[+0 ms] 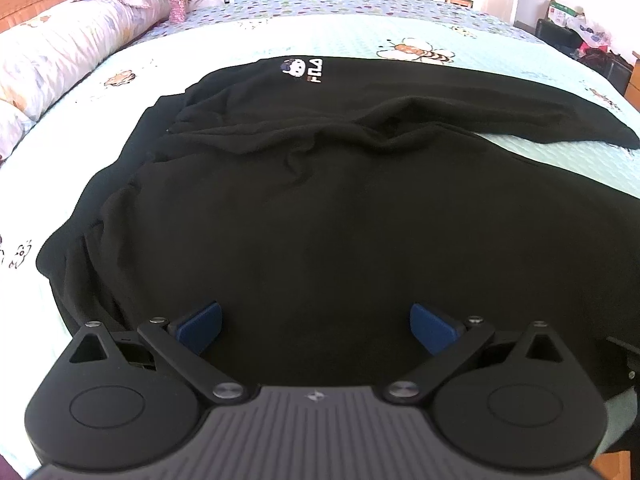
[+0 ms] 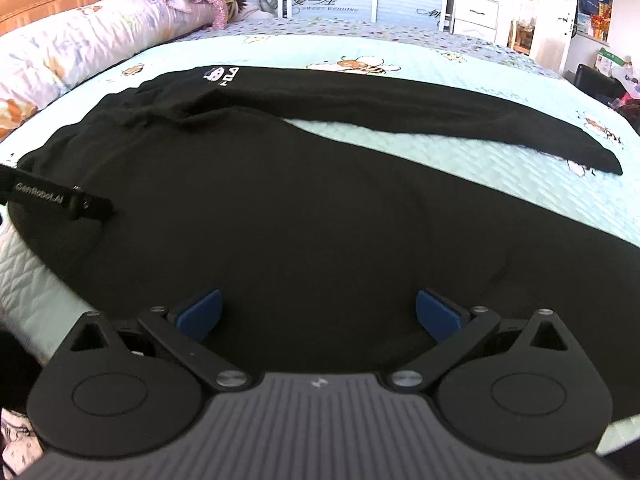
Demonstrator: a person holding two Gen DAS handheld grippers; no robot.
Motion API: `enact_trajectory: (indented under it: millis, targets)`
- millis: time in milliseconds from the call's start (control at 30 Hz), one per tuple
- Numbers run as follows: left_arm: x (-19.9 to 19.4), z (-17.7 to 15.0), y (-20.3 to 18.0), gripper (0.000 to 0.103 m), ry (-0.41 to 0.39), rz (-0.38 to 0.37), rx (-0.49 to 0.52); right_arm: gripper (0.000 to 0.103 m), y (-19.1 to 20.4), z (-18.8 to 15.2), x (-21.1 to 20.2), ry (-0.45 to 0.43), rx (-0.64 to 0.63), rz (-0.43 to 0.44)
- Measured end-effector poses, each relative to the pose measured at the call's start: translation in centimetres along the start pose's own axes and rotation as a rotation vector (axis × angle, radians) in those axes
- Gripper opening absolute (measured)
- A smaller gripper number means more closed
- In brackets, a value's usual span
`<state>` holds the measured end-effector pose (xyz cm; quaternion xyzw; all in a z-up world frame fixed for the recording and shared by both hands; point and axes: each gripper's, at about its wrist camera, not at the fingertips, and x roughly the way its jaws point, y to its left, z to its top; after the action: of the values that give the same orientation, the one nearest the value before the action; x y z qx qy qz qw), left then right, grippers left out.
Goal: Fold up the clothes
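Sweatshirt [image 1: 320, 220], black with a small white logo [image 1: 306, 70] near its far edge, lay spread across the bed [image 1: 540, 160], one long sleeve [image 2: 440, 116] stretched out to the right; it looked soft, limp and fairly thick, best pinched at a hem or cuff. Both the left gripper [image 1: 316, 326] and right gripper [image 2: 318, 314] hovered over its near part with jaws wide apart, holding nothing. Pale bee-print quilting covered the bed, with a rolled duvet [image 1: 60, 60] along the left and white cupboards [image 2: 476, 10] behind
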<state>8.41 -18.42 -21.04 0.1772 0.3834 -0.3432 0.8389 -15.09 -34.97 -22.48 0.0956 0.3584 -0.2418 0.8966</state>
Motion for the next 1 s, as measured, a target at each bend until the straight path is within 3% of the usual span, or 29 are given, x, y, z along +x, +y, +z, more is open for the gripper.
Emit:
enact_trajectory:
  millis: [233, 533, 1000]
  targets:
    - [-2.7, 0.9, -0.9, 0.102, -0.048, -0.040, 0.028, 0.103, 0.3, 0.1, -0.2, 0.014, 0.001, -0.005]
    - [-5.0, 4.3, -1.8, 0.101, -0.127, -0.014, 0.077, 0.103, 0.3, 0.1, -0.2, 0.019, 0.010, 0.000]
    - [-7.9, 7.0, -2.7, 0.102, -0.229, 0.012, 0.109, 0.103, 0.1, 0.0, -0.3, 0.019, 0.015, 0.007]
